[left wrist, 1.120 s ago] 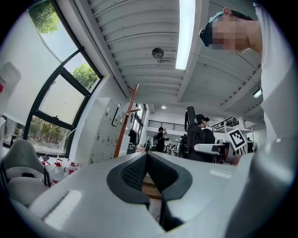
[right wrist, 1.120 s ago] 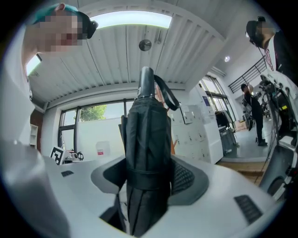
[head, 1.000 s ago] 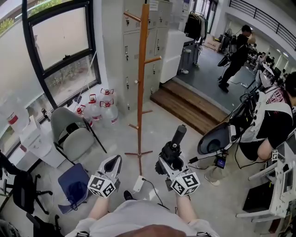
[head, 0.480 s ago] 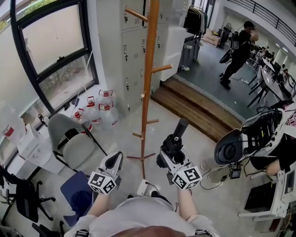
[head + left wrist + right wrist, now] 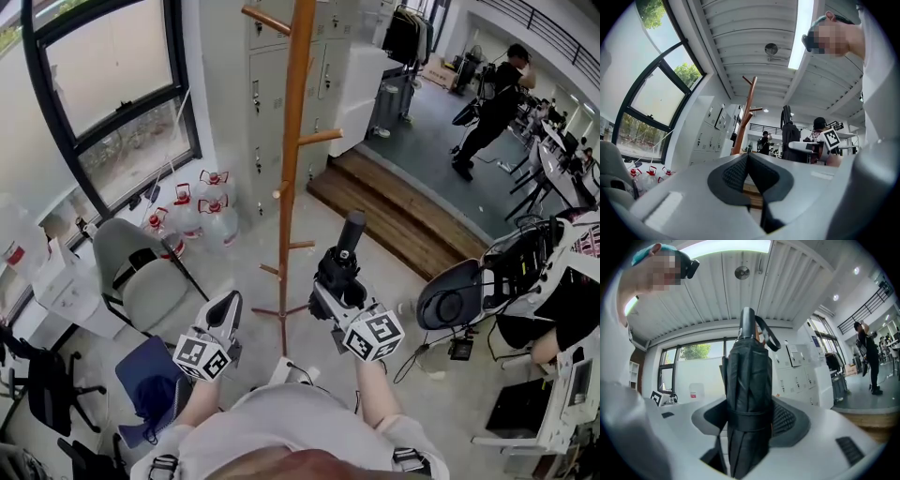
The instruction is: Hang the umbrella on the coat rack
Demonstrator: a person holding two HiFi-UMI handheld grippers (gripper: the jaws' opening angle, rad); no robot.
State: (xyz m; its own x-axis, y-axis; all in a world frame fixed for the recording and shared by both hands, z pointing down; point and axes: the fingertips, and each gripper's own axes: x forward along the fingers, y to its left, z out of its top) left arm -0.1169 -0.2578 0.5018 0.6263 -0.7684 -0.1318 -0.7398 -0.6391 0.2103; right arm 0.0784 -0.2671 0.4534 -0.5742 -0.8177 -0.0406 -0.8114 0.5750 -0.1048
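The wooden coat rack point(image 5: 293, 150) stands on the floor just ahead, with pegs sticking out at several heights; in the left gripper view the coat rack point(image 5: 744, 117) rises beyond the jaws. A folded black umbrella point(image 5: 345, 251) is clamped in my right gripper point(image 5: 330, 274), handle end pointing up and away, to the right of the pole. In the right gripper view the umbrella point(image 5: 747, 394) fills the gap between the pads of that gripper point(image 5: 747, 423), its wrist strap looped near the top. My left gripper point(image 5: 230, 307) sits lower left of the pole, jaws together on nothing point(image 5: 747, 159).
A grey chair point(image 5: 141, 272) and water jugs point(image 5: 202, 211) stand left of the rack under the window. Grey lockers point(image 5: 267, 75) are behind it. Wooden steps point(image 5: 394, 211) lead to a lower room. A seated person point(image 5: 562, 281) and cluttered equipment are at the right.
Both grippers have come closer to the coat rack, which now looks nearer. The right gripper carries the umbrella a little higher and more to the left.
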